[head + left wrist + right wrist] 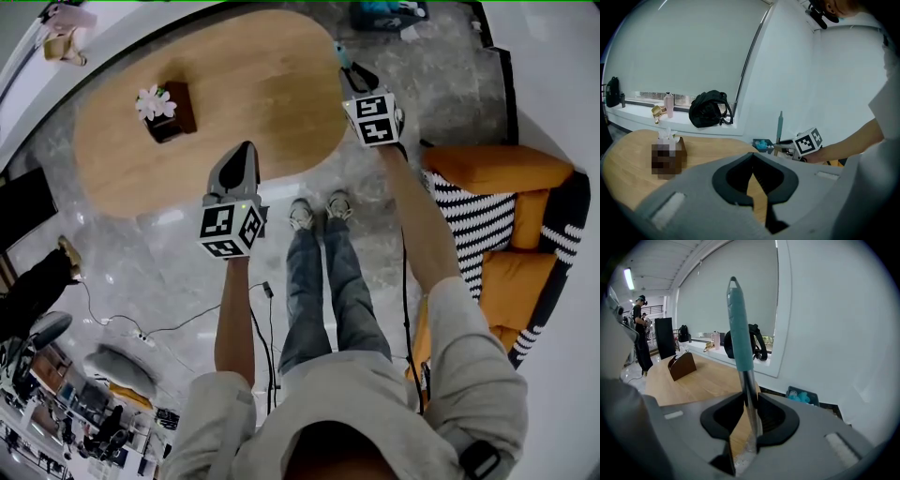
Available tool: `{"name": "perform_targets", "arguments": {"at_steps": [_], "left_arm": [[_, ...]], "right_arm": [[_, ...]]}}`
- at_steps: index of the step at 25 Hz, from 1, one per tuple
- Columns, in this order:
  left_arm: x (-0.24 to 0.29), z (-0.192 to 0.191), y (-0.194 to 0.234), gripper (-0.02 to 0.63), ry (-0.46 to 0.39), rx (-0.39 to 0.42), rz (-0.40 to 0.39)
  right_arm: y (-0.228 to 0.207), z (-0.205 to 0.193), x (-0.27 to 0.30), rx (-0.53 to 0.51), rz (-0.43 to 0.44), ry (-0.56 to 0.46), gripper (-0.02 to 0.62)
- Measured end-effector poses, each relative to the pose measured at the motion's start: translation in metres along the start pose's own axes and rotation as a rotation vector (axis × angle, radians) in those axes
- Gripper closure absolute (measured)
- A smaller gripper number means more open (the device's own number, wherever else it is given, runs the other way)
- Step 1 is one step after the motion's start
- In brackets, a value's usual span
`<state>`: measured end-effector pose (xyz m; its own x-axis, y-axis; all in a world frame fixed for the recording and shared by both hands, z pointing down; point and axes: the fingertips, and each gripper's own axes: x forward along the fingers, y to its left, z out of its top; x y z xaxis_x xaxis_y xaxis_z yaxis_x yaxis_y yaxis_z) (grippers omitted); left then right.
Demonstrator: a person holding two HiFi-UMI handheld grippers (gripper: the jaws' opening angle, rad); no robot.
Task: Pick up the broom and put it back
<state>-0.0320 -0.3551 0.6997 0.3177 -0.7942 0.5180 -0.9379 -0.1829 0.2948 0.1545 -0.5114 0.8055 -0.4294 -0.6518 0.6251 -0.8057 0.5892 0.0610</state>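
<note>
Below us in the head view, our left gripper (246, 150) hangs over the near edge of the oval table (281, 56), and our right gripper (352, 80) reaches past the table's right end. The teal tip of the broom (341, 53) pokes out just beyond the right gripper. A tissue box (169, 111) sits on the left part of the table, and an orange sofa (502, 169) stands at the right.

Through the left gripper view, our left gripper (753, 154) has its jaws together at the tips, with nothing between them. Far off to the right we see the right gripper (783, 144) with the broom (780, 123) rising upright from it against the white wall. A black backpack (710, 108) rests on the sill beyond the table (712, 151).

Through the right gripper view, our right gripper (750, 404) is clamped on the broom (740, 333): both pads press the metal shaft, and the teal grip stands tall above the jaws, tilted slightly left. Behind it lie the table (703, 380), the tissue box (682, 365) and the backpack (758, 341). A blue bin (802, 396) sits on the floor by the wall at the right. We cannot see the broom's head in any view.
</note>
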Motion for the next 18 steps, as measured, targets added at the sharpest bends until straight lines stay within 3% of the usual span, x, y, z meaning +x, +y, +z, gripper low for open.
{"name": "perform_targets", "arguments": {"at_steps": [11, 18], "left_arm": [[0.011, 0.019, -0.031, 0.601, -0.008, 0.05, -0.047], [0.011, 0.032, -0.058, 0.601, -0.011, 0.085, -0.085]], "right_arm": [[-0.043, -0.007, -0.06, 0.045, -0.107, -0.046, 0.512], [-0.068, -0.005, -0.102, 0.144, -0.178, -0.101, 0.514]]}}
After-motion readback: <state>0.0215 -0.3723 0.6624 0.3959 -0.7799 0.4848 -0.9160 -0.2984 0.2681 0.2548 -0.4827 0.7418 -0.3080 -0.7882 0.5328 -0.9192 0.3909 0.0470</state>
